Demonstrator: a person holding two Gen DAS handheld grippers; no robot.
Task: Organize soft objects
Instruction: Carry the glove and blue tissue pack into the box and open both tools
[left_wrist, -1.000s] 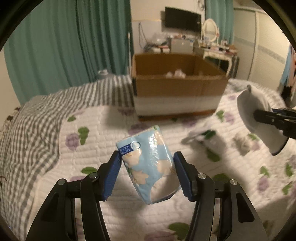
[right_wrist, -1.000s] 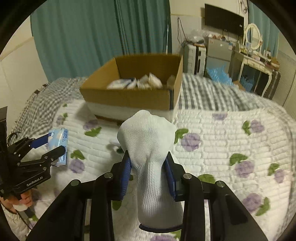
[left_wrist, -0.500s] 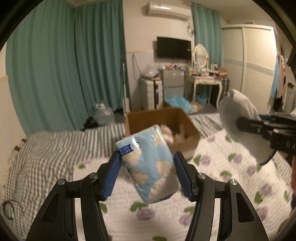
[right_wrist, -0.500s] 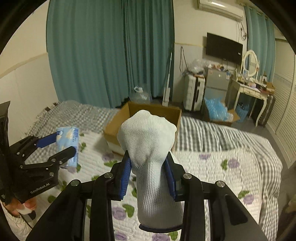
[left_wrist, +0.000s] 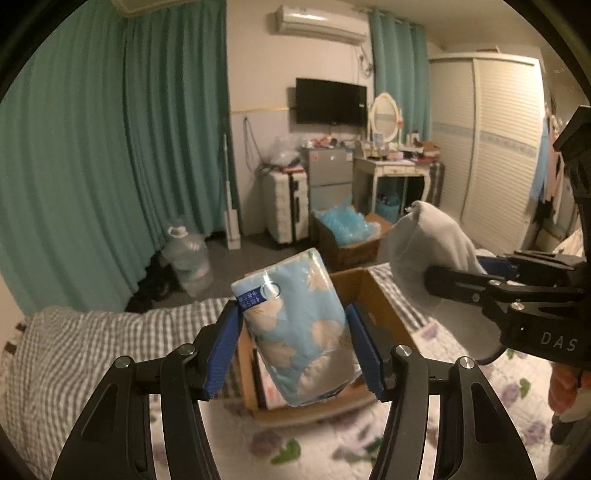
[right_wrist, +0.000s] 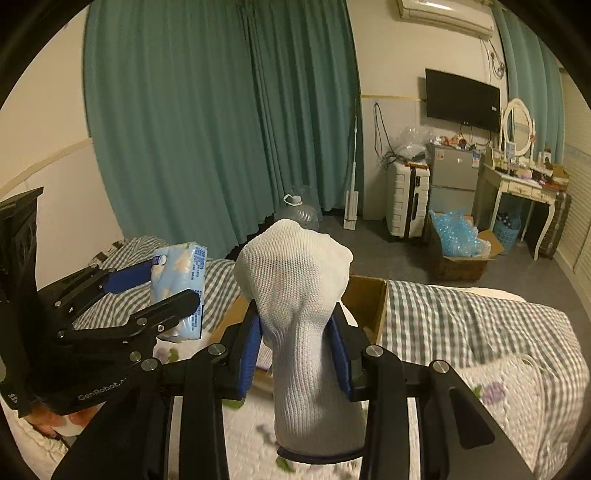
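My left gripper (left_wrist: 295, 347) is shut on a light blue tissue pack (left_wrist: 295, 328) and holds it in the air over the open cardboard box (left_wrist: 373, 295) on the bed. My right gripper (right_wrist: 297, 350) is shut on a white knitted sock (right_wrist: 295, 295), also held high above the box (right_wrist: 365, 299). In the left wrist view the sock (left_wrist: 432, 251) and right gripper (left_wrist: 476, 280) hang to the right. In the right wrist view the left gripper (right_wrist: 159, 280) with the tissue pack (right_wrist: 181, 288) is at the left. Most of the box's inside is hidden.
The bed has a grey checked blanket (left_wrist: 74, 350) and a white quilt with purple flowers (right_wrist: 509, 398). Beyond the bed are teal curtains (right_wrist: 221, 110), a water jug (left_wrist: 188, 258), a white suitcase (right_wrist: 408, 199), a box of blue plastic (right_wrist: 461, 247) and a dressing table (right_wrist: 517, 184).
Both grippers have risen and moved toward the box, which now lies low beneath them instead of ahead. Each keeps its hold; the two grippers are closer together.
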